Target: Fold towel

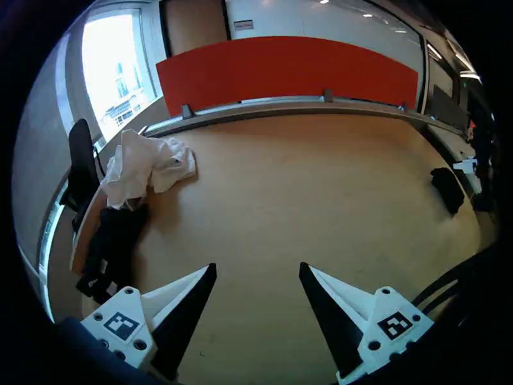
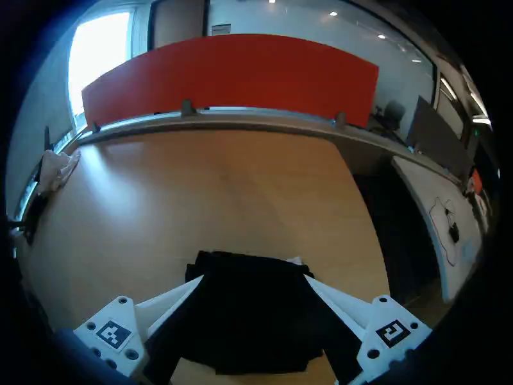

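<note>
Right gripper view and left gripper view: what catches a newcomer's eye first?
The bright red partition along the desk's far edge stands out most. In the left gripper view a crumpled white cloth lies at the desk's far left. In the right gripper view a black towel lies between the right gripper's open jaws.

A pale wooden desk (image 1: 308, 192) fills the middle, backed by a red partition (image 1: 282, 67) across the top. A bright window (image 1: 112, 64) glows upper left, above a black office chair (image 1: 82, 160).
</note>
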Available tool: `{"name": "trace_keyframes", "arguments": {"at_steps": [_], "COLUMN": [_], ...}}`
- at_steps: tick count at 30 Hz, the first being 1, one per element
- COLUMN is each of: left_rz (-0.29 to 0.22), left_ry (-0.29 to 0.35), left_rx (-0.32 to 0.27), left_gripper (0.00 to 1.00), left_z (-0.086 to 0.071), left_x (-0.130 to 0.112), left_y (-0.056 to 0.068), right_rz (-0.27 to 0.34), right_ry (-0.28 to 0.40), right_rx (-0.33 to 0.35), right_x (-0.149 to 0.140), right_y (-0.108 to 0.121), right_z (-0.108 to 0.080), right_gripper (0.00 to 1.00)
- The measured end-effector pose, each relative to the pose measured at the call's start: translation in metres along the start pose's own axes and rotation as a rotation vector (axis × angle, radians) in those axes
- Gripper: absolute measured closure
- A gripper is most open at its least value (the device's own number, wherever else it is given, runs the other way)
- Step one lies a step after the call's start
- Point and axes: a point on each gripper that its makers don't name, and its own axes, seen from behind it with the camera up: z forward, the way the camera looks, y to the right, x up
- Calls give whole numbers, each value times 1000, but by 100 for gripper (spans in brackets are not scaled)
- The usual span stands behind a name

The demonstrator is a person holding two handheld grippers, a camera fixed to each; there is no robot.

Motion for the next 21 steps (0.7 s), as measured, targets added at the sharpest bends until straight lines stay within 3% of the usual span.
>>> {"name": "trace_keyframes", "arguments": {"at_steps": [8,21], "left_rz": [-7,-6], "left_ry": [24,59], "left_rx": [-6,-19], "left_gripper": [4,4], "left_z": [0,-1], "left_x": [8,24], "left_y": [0,2], "right_rz": [72,96], "right_ry": [127,277], "right_rx": [-52,-127], "right_x": [21,40], "right_y": [-1,-4], "right_z": [-26,-65], "right_gripper": [0,0]}}
